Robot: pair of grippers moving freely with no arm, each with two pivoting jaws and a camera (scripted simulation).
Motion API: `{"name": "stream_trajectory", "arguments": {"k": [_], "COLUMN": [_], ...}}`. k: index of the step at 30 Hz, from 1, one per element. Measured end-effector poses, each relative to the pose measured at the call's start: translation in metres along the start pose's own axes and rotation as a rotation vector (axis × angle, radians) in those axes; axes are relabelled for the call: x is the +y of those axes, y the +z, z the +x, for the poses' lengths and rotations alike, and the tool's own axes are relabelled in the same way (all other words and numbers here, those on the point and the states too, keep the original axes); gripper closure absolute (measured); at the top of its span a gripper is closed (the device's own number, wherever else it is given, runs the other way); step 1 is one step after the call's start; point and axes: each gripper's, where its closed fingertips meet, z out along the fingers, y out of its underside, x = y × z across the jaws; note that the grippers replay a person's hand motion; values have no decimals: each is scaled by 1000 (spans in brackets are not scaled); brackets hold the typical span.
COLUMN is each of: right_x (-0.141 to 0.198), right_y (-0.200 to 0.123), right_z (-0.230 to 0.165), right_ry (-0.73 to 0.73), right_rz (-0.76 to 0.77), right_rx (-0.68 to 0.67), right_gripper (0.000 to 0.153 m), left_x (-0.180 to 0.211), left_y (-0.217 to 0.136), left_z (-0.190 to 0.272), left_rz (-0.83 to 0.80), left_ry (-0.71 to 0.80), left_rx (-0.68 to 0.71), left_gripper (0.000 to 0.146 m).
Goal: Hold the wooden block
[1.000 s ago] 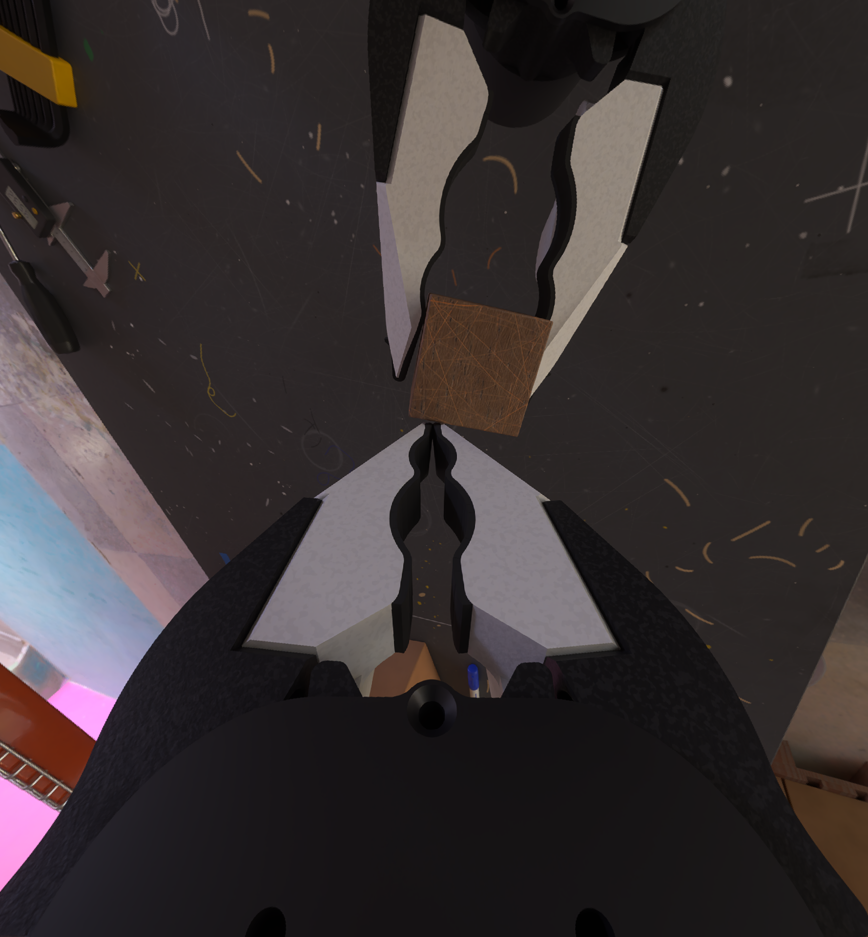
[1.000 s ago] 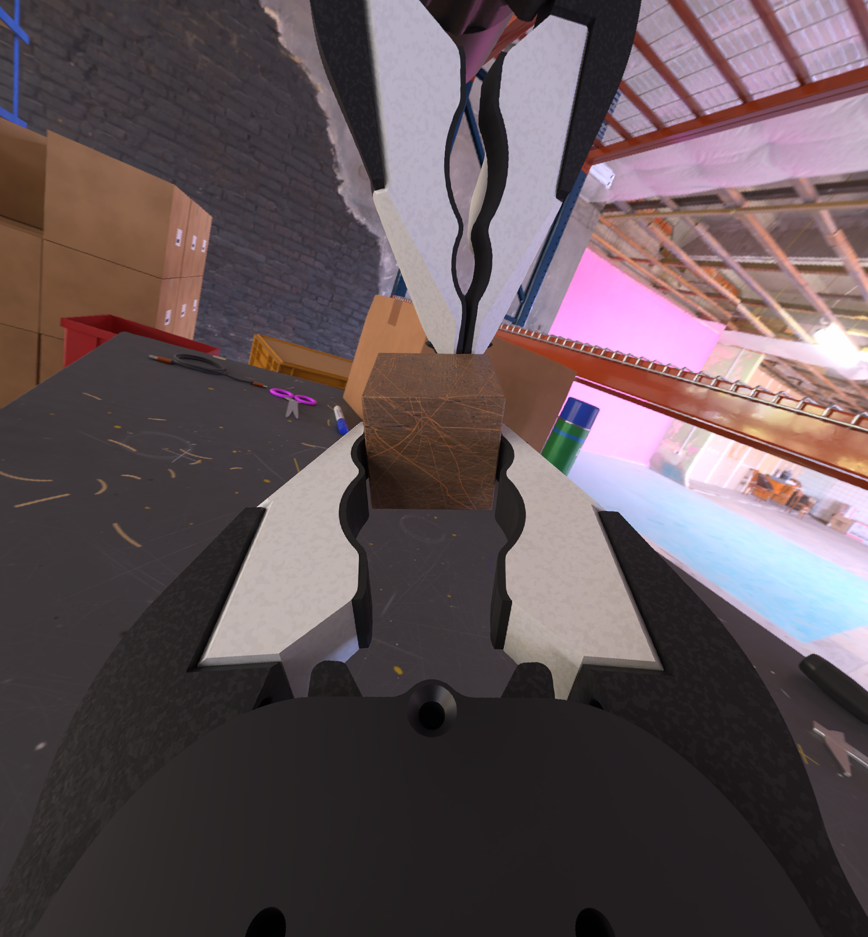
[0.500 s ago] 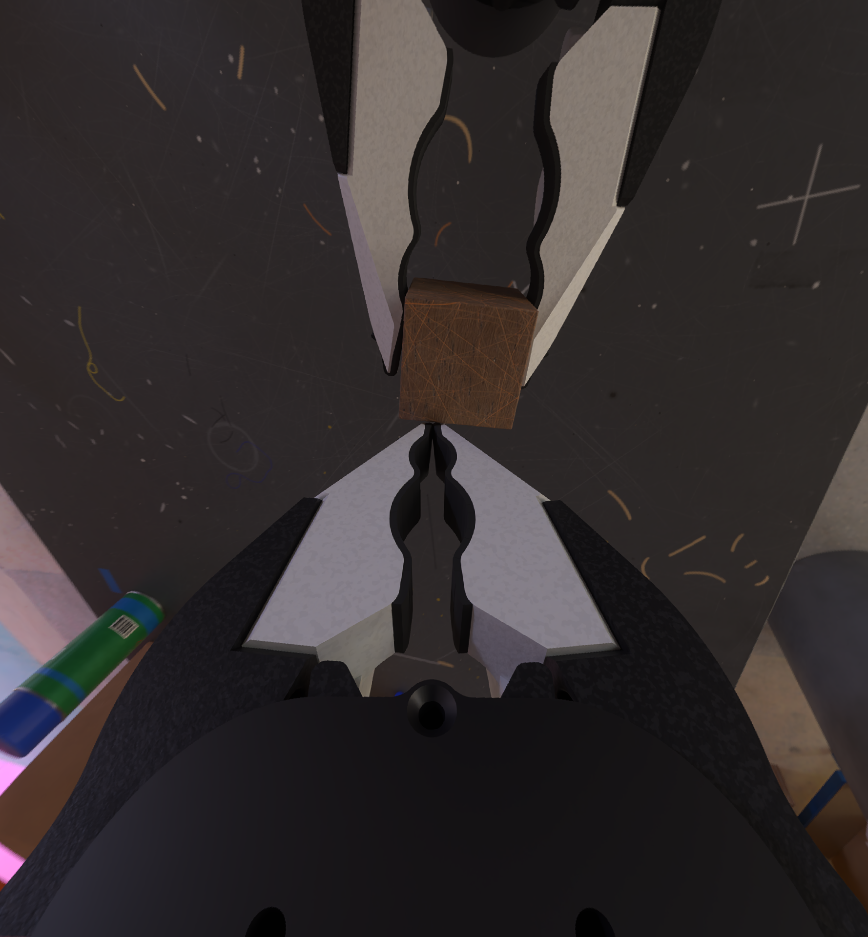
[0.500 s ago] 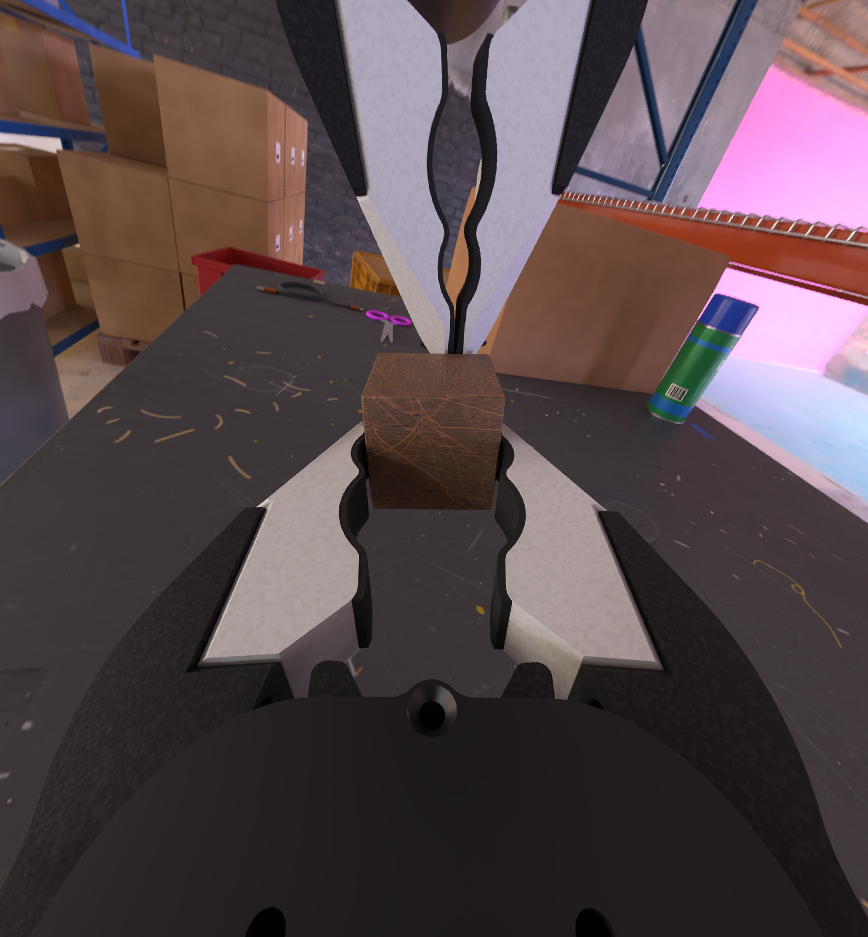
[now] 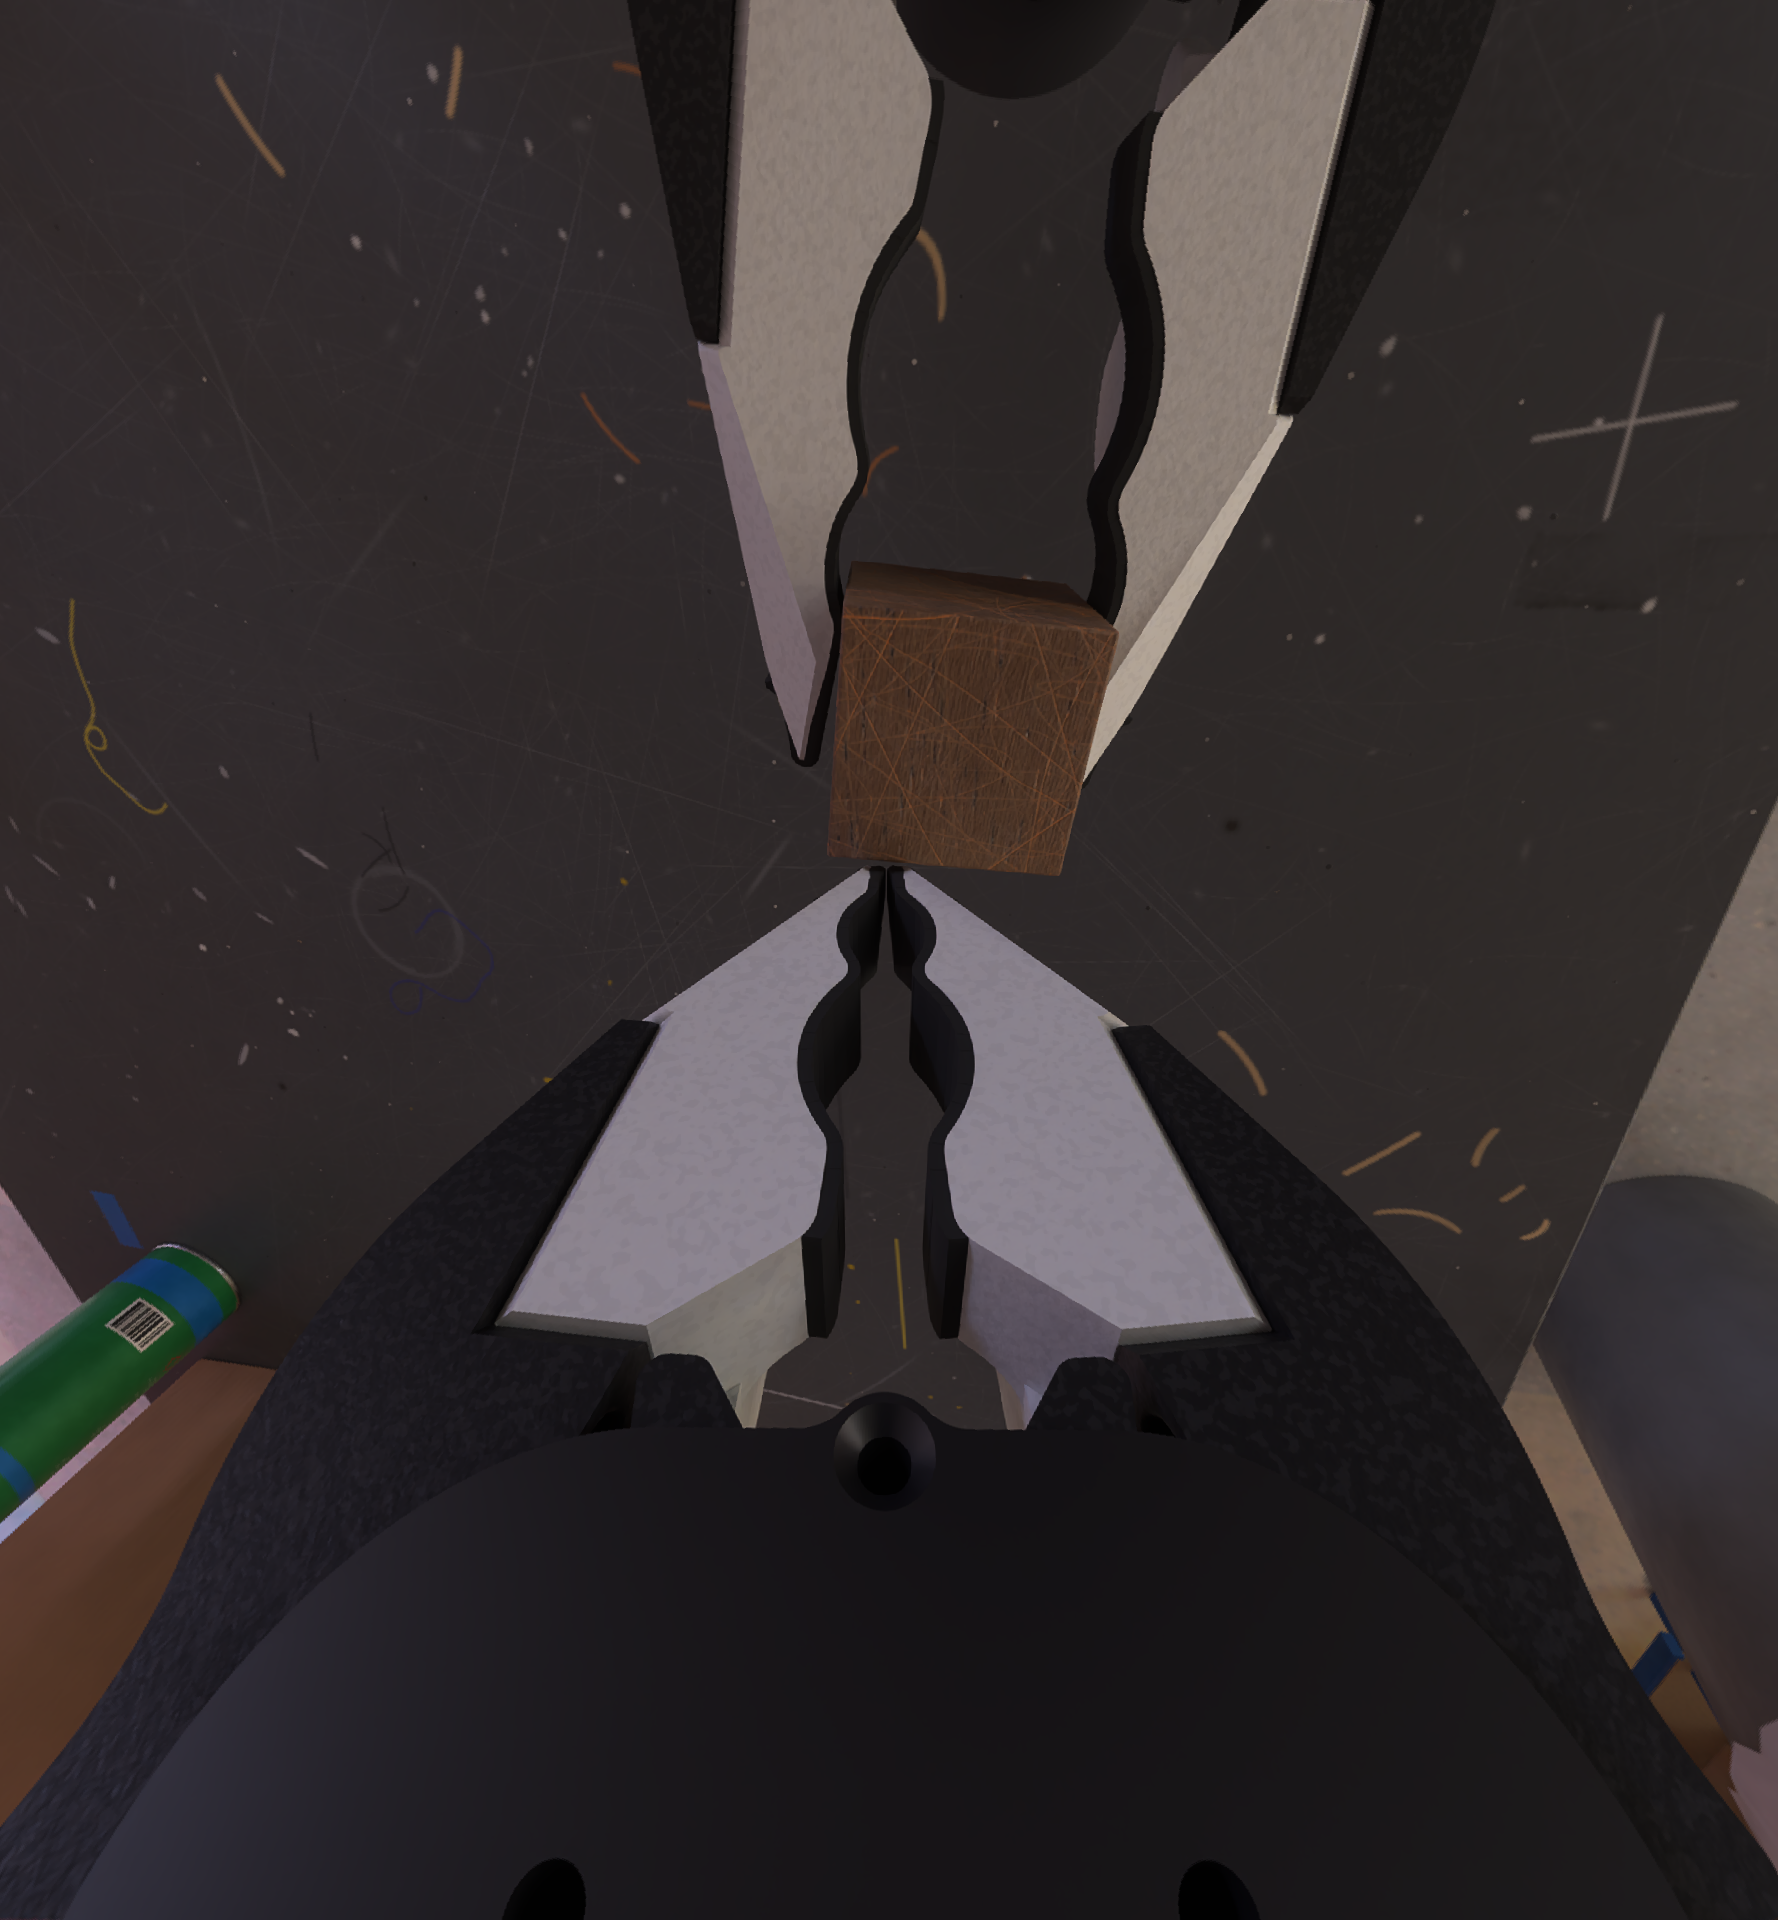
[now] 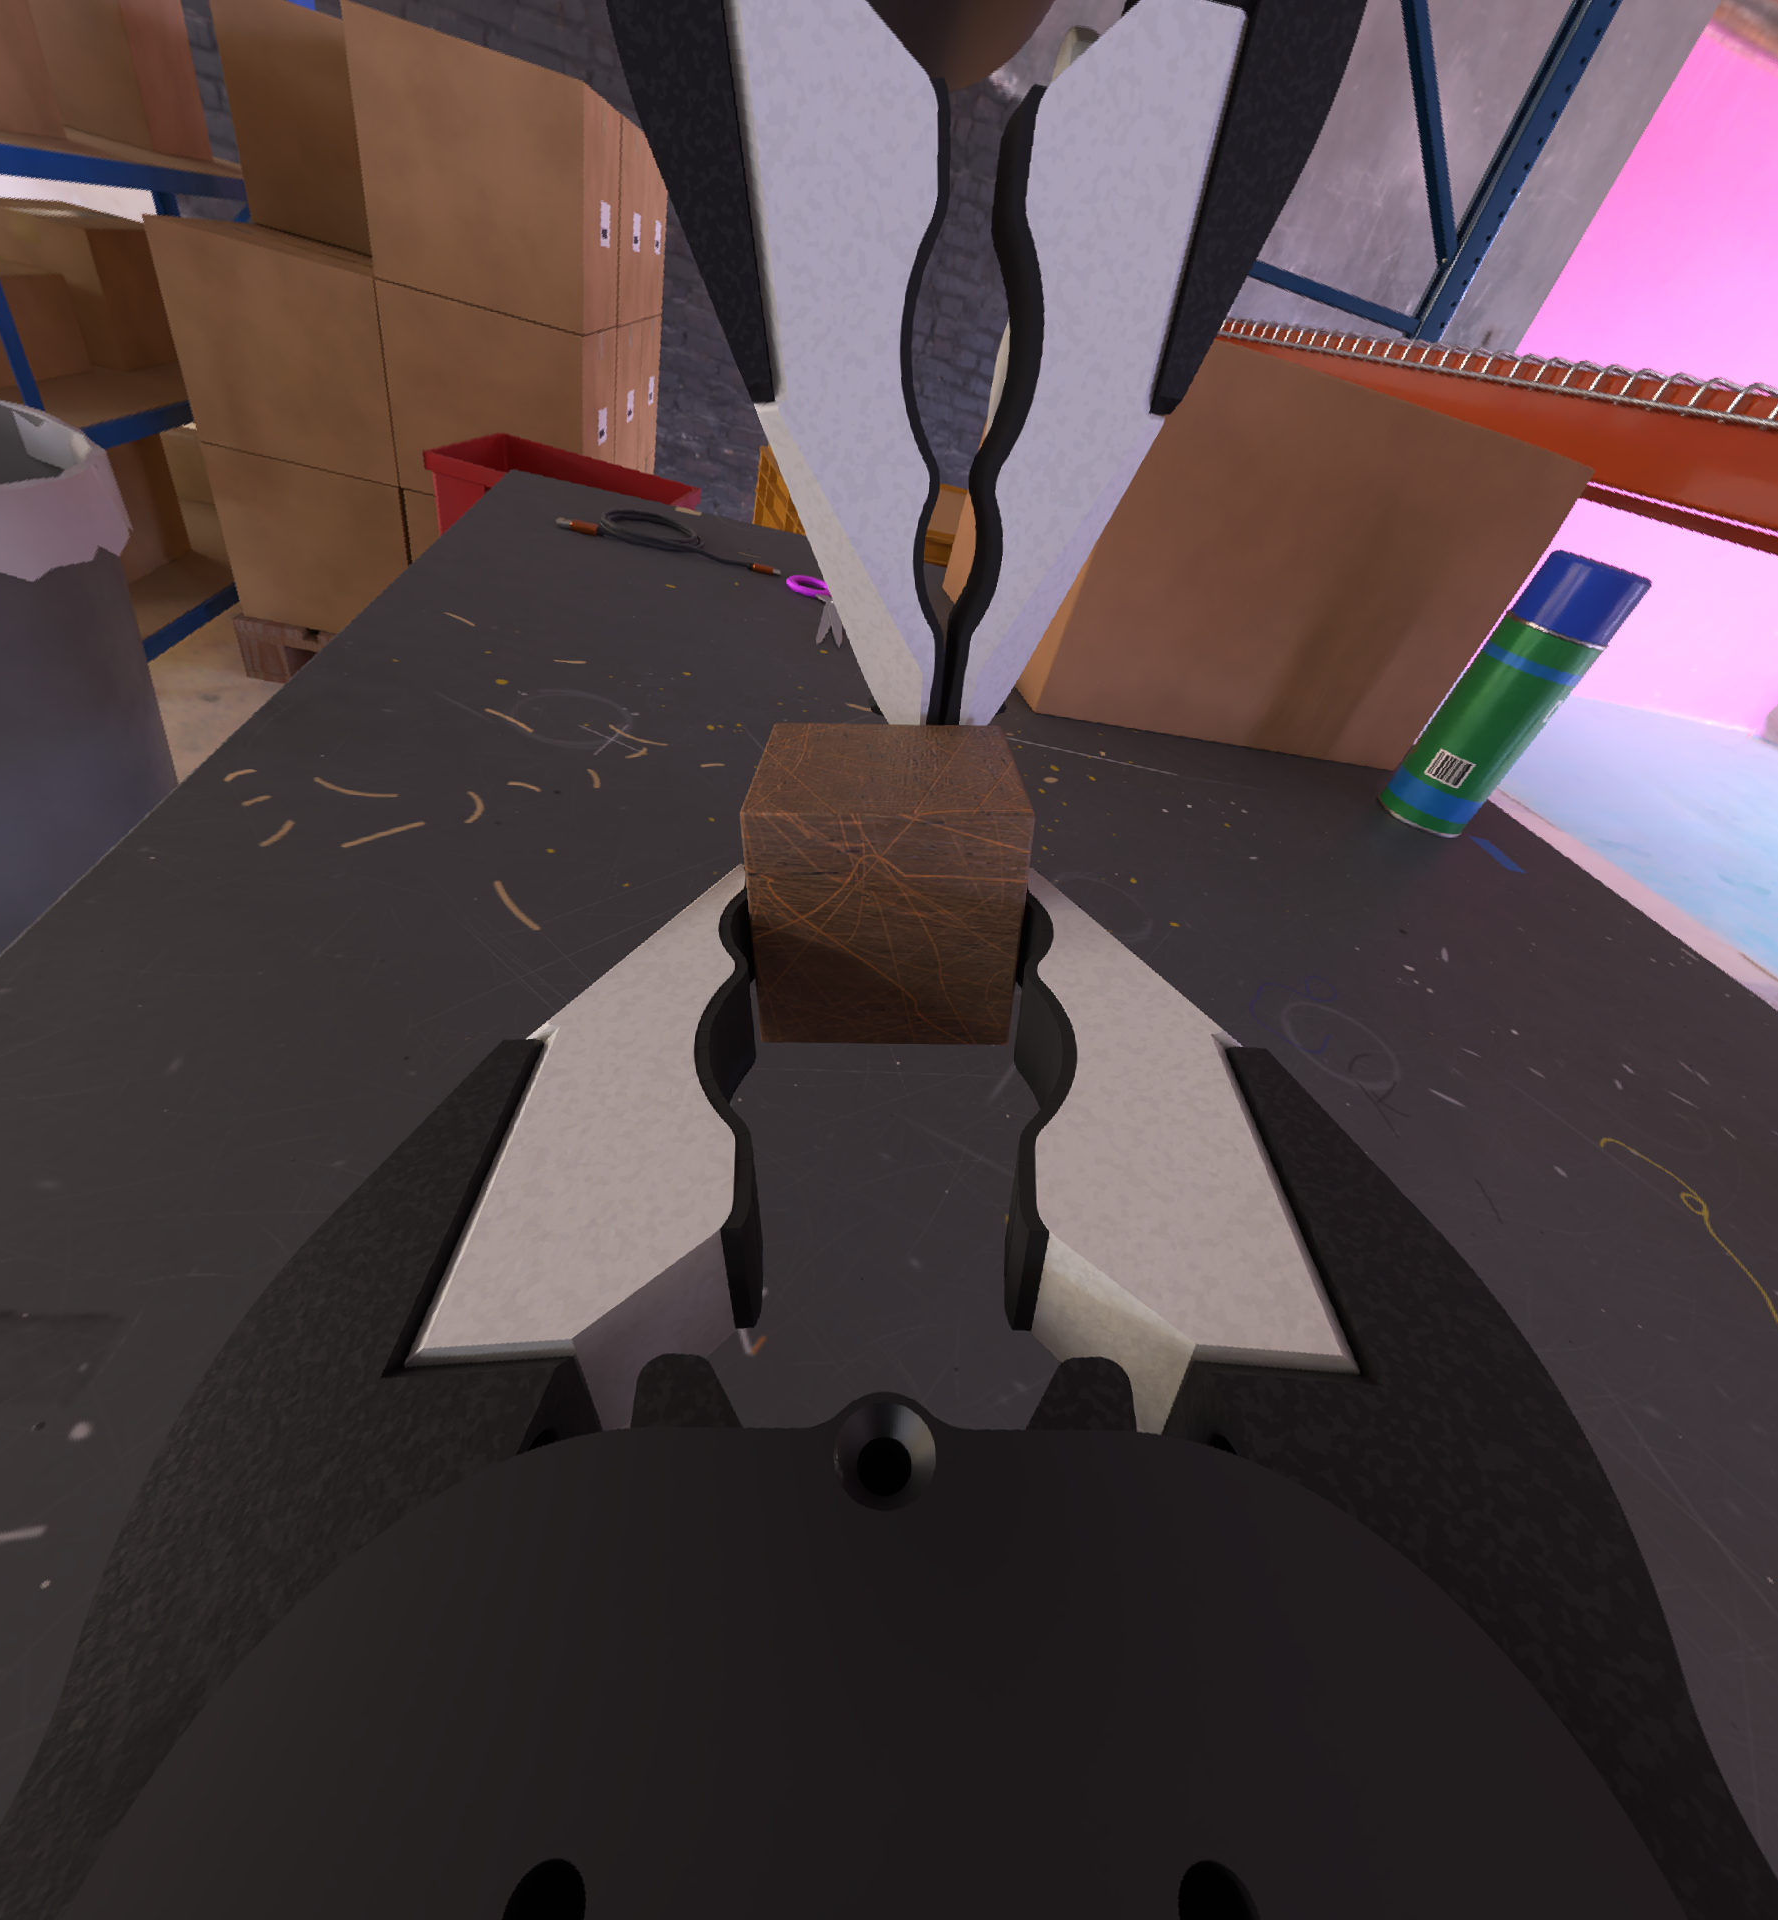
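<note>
The wooden block [image 6: 885,883] is a scratched brown cube. My right gripper [image 6: 885,894] is shut on it, one fingertip on each side, and holds it over the dark scratched table [image 6: 293,1039]. In the left wrist view the block [image 5: 963,727] sits between the right gripper's [image 5: 947,764] fingertips at the top. My left gripper [image 5: 885,878] is shut and empty, with its tips right at the block's near lower edge. In the right wrist view the left gripper [image 6: 942,717] comes down from above, its closed tips meeting the block's far top edge.
A green spray can with a blue cap [image 6: 1508,696] stands at the table's right edge and also shows in the left wrist view [image 5: 64,1382]. A cardboard box [image 6: 1280,582] stands behind the block. Purple-handled scissors [image 6: 810,588] and a cable [image 6: 656,530] lie at the far end. A grey drum [image 6: 23,644] stands to the left.
Both grippers and the block have swung together, so the views now show more table and the spray can. The right gripper's hold is unchanged. The left gripper stays shut at the block.
</note>
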Motion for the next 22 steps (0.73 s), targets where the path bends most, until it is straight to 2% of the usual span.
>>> {"name": "stream_trajectory", "arguments": {"k": [18,22], "right_x": [2,3], "right_y": [0,-1], "right_z": [-2,-3], "right_ry": [3,25], "right_rz": [-13,-26], "right_rx": [-22,-39], "right_gripper": [105,105], "left_x": [1,5], "left_y": [1,1], "left_z": [2,-1], "left_rz": [-72,-48], "left_ry": [5,-7], "left_rx": [23,-24], "left_gripper": [138,137]}}
